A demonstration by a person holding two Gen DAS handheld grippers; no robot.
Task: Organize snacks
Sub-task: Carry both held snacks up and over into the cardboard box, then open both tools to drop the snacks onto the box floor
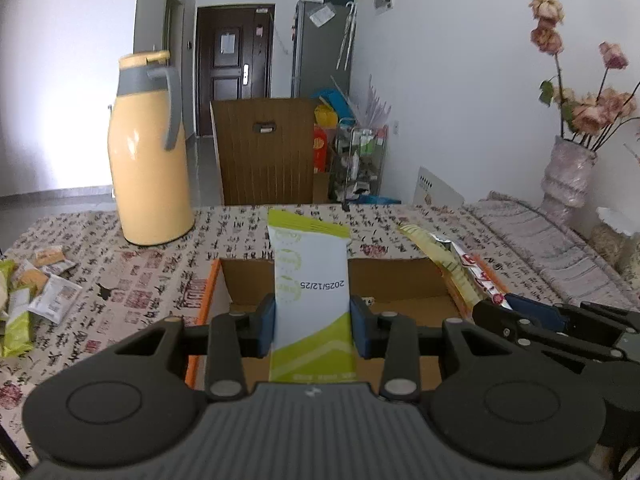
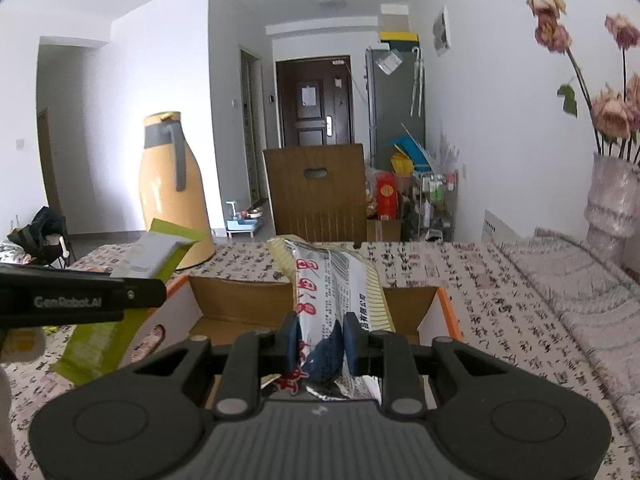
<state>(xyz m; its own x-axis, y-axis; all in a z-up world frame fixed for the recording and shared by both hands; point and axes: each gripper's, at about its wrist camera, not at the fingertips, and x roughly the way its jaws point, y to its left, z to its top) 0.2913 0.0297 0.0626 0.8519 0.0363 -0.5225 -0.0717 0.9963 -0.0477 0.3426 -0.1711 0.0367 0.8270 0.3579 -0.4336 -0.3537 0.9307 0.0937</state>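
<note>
My left gripper (image 1: 313, 326) is shut on a green-and-white snack packet (image 1: 310, 276) with a printed date, held upright over an open cardboard box (image 1: 400, 280) with orange edges. My right gripper (image 2: 320, 342) is shut on a silver and yellow snack packet (image 2: 326, 280) with red characters, above the same box (image 2: 240, 300). In the left wrist view the right gripper (image 1: 520, 306) and its packet (image 1: 456, 266) sit at the box's right side. In the right wrist view the left gripper's arm (image 2: 80, 302) and the green packet (image 2: 160, 250) show at the left.
A yellow thermos jug (image 1: 150, 152) stands at the table's back left. Several loose snack packets (image 1: 36, 292) lie at the left edge on the patterned tablecloth (image 1: 140, 280). A vase of dried flowers (image 1: 566, 176) stands far right. A wooden chair back (image 1: 264, 152) rises behind the table.
</note>
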